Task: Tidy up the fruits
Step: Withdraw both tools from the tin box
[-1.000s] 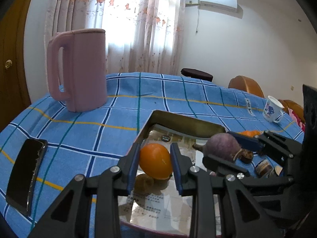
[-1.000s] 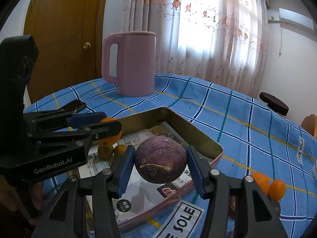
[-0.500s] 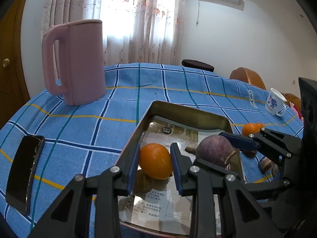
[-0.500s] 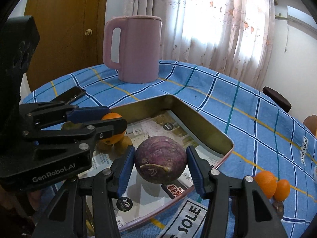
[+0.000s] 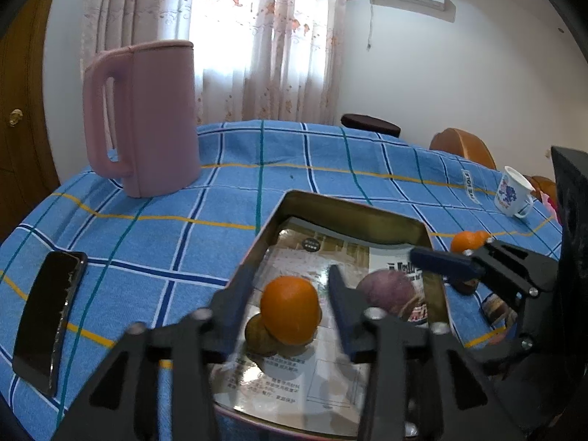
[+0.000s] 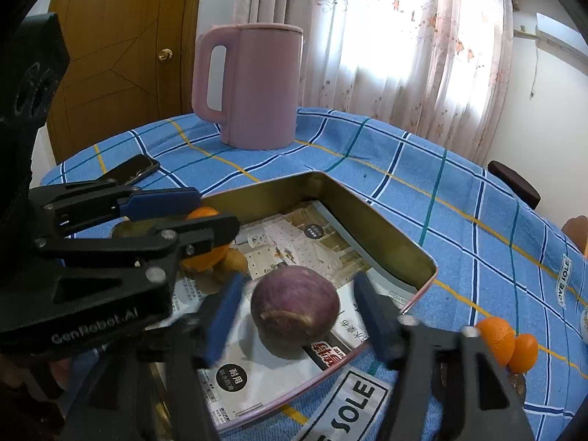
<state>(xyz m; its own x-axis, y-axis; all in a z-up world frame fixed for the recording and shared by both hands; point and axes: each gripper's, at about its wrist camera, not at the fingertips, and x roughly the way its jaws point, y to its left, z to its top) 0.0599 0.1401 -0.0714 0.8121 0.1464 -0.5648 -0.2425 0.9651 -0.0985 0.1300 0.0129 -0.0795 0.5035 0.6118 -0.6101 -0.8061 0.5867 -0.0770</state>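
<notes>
Left wrist view: the left gripper [image 5: 290, 294] has just been opening, and its blue pads now stand clear of the orange [image 5: 289, 314], which rests in the tin tray [image 5: 349, 207]. To its right, the right gripper [image 6: 297, 310] has likewise spread, freeing the purple passion fruit [image 6: 296, 312] onto the tray floor. Both fruits look delivered. Two more small oranges [image 6: 505, 343] wait outside on the blue checked tablecloth [image 5: 165, 220]. The brownish lump beside the orange may be only its reflection.

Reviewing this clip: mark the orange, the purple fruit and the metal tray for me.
orange [image 5: 290, 308], left wrist view, middle of its peel.
purple fruit [image 6: 296, 307], right wrist view, centre of its skin.
metal tray [image 6: 382, 235], right wrist view, inner side wall.
</notes>
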